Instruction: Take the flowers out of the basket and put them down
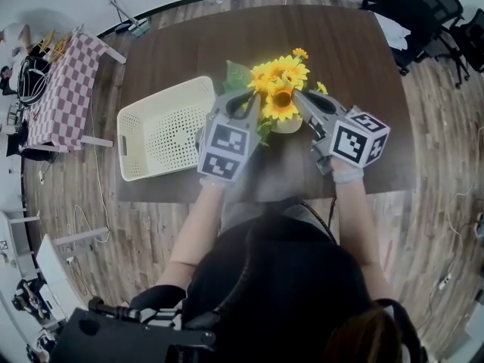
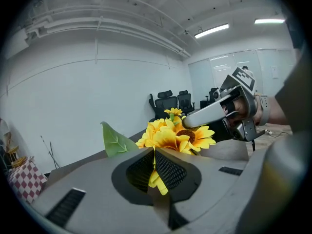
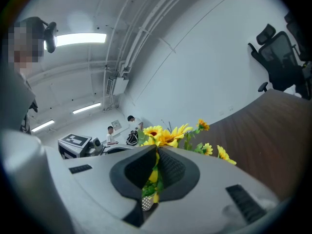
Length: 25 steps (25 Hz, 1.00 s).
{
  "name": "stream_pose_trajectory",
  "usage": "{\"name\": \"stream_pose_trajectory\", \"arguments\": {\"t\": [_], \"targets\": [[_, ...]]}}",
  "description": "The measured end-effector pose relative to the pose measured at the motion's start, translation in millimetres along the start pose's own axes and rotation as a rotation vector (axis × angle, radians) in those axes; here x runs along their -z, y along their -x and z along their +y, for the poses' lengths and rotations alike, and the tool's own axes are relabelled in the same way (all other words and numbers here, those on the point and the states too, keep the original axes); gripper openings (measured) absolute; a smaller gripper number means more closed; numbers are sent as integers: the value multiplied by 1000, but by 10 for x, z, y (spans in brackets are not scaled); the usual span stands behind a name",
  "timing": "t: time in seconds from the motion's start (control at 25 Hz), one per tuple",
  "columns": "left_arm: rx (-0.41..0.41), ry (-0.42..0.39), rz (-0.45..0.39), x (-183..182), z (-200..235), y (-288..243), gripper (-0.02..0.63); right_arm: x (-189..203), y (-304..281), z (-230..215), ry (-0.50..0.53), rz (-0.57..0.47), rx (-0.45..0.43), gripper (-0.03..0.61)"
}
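Note:
A bunch of yellow artificial sunflowers [image 1: 280, 89] stands in a small pale pot [image 1: 288, 125] on the dark table [image 1: 355, 59], just right of the empty white basket [image 1: 162, 127]. My left gripper [image 1: 253, 100] is at the bunch's left side and my right gripper [image 1: 300, 97] at its right side, tips against the blooms. Both are shut. In the left gripper view the flowers [image 2: 170, 135] show over the left gripper [image 2: 155, 152] and through its thin slit, with the right gripper [image 2: 195, 121] beyond them. The right gripper view shows the blooms [image 3: 165, 133] above the right gripper [image 3: 157, 152].
A small table with a checked cloth [image 1: 64, 89] stands on the floor to the left. Office chairs [image 1: 431, 13] are at the far right. Cables lie on the wooden floor [image 1: 98, 203]. Two people [image 3: 119, 128] stand far off in the right gripper view.

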<state>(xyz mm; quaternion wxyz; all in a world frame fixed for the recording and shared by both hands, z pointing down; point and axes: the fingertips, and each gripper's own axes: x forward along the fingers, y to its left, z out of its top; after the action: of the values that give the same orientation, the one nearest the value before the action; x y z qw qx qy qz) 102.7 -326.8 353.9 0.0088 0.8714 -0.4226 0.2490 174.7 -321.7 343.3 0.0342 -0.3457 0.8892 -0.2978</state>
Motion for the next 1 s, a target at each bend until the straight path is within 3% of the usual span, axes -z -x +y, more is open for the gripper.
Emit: {"name": "stream_pose_trajectory", "arguments": {"t": [0.44, 0.68, 1.0], "targets": [[20, 43, 31, 121, -4, -91, 6, 132, -44, -108, -17, 48, 33, 8], [2, 25, 39, 368, -463, -368, 6, 468, 272, -469, -21, 46, 30, 8], [16, 30, 73, 569, -558, -474, 6, 672, 286, -611, -47, 64, 42, 8]]}}
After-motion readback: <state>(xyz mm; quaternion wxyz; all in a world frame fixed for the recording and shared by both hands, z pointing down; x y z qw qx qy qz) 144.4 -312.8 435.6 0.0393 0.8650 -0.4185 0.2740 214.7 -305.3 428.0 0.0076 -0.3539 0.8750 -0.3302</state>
